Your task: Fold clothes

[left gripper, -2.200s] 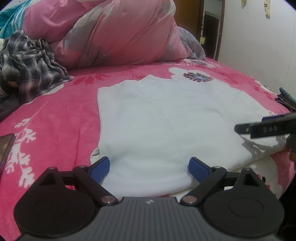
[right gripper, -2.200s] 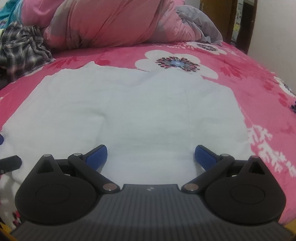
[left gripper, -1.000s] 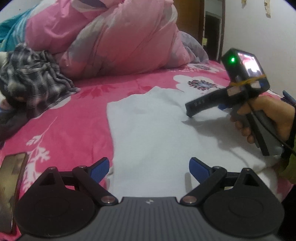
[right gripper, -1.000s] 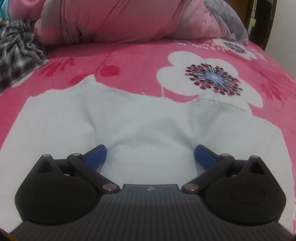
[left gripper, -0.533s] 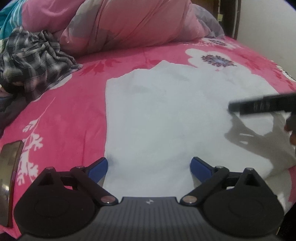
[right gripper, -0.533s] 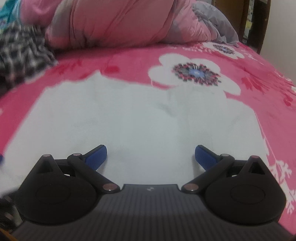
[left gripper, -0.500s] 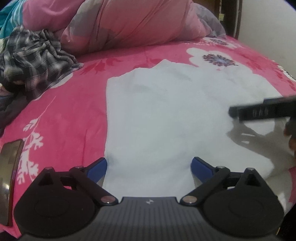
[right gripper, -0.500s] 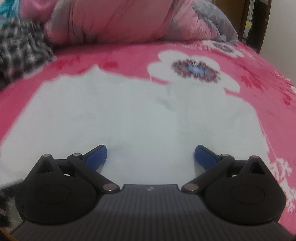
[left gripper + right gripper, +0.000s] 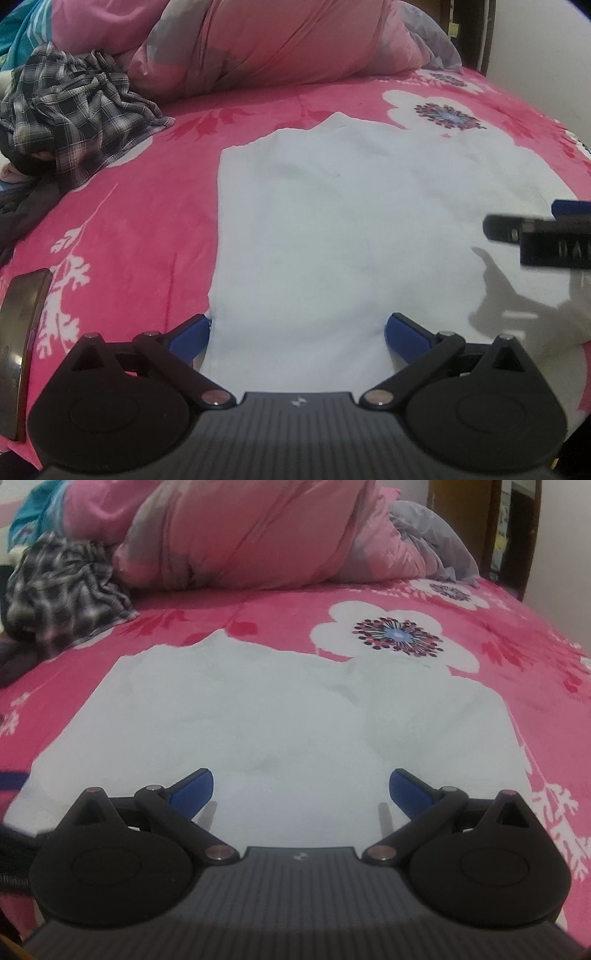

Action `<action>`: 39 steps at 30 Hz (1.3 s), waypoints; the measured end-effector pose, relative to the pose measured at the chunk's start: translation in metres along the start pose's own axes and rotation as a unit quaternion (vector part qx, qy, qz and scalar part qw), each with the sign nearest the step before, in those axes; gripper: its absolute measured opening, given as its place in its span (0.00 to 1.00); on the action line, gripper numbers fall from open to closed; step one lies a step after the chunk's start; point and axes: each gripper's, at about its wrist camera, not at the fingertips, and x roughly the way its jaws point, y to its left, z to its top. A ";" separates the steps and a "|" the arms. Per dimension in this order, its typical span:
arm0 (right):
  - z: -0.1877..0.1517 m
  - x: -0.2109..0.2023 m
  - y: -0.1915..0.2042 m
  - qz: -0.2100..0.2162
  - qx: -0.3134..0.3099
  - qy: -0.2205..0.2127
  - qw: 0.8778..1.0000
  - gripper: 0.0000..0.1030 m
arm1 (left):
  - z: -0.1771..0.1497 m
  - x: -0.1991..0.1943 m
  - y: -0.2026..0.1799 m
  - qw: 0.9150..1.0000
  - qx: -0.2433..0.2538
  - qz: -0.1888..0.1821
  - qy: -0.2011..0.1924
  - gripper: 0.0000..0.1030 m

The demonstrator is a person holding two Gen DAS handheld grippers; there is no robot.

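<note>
Nearest the left wrist camera, the left gripper (image 9: 297,334) has its blue fingers (image 9: 188,336) spread as wide as they go, with nothing pinched; the near hem of the white garment (image 9: 332,229) lies between and below them. A second ago these fingers were slightly less wide, so they have just finished opening. The right gripper (image 9: 301,788) is likewise spread over the cloth and empty. A second ago it was out over the far, collar end of the garment; now it has drawn back toward the near edge, and in the left view only its dark tip shows at the right margin (image 9: 535,236), its shadow falling on the fabric.

The garment lies flat on the pink flowered bed (image 9: 140,221), looking already narrowed to a rough rectangle. With both grippers empty at the near side, the next fold probably starts from this hem.

Farther off, a crumpled plaid shirt (image 9: 74,110) waits at the left, and a pink quilt (image 9: 277,40) is heaped behind.
</note>
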 end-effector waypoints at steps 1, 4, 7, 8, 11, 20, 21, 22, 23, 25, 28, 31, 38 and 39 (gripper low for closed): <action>-0.004 -0.001 0.002 -0.002 -0.005 -0.001 1.000 0.99 | 0.000 0.000 0.000 1.000 0.000 0.000 0.000 1.00; -0.016 0.004 0.007 -0.008 -0.017 0.005 1.000 0.99 | -0.001 0.001 0.000 1.000 -0.001 0.000 -0.001 1.00; -0.027 0.009 0.007 -0.008 -0.008 0.000 1.000 0.99 | 0.000 0.001 0.000 1.000 -0.001 0.001 0.001 1.00; -0.029 0.009 0.007 -0.006 -0.005 -0.003 1.000 0.99 | 0.000 0.001 0.000 1.000 -0.001 0.001 0.001 1.00; -0.031 0.008 0.006 -0.005 -0.004 -0.007 1.000 0.99 | 0.000 0.001 0.001 1.000 -0.002 0.002 0.002 1.00; -0.036 0.009 0.005 -0.002 -0.007 -0.018 1.000 0.99 | -0.003 -0.005 0.006 0.999 -0.012 0.011 -0.029 0.99; -0.036 0.009 0.004 -0.001 -0.007 -0.019 1.000 0.99 | -0.004 -0.010 0.009 0.999 -0.017 0.015 -0.040 0.98; -0.037 0.009 0.004 0.000 -0.006 -0.019 1.000 0.99 | -0.004 -0.016 0.011 0.998 -0.022 0.016 -0.053 0.98; -0.037 0.009 0.004 0.001 -0.007 -0.019 1.000 0.99 | -0.006 -0.024 0.014 0.997 -0.025 0.012 -0.070 0.98; -0.038 0.009 0.003 0.001 -0.007 -0.020 1.000 0.99 | -0.011 -0.040 0.017 0.995 -0.027 0.000 -0.094 0.98; -0.038 0.009 0.003 0.002 -0.007 -0.022 1.000 0.99 | -0.021 -0.056 0.018 0.994 -0.031 -0.019 -0.105 0.98; -0.039 0.009 0.003 0.003 -0.007 -0.024 1.000 0.99 | -0.034 -0.064 0.019 0.993 -0.050 -0.035 -0.098 0.97; -0.039 0.009 0.003 0.004 -0.007 -0.028 1.000 0.99 | -0.066 -0.078 0.029 0.988 -0.108 -0.057 -0.095 0.85; -0.040 0.009 0.003 0.004 -0.007 -0.028 1.000 0.99 | -0.070 -0.079 0.031 0.988 -0.113 -0.057 -0.094 0.84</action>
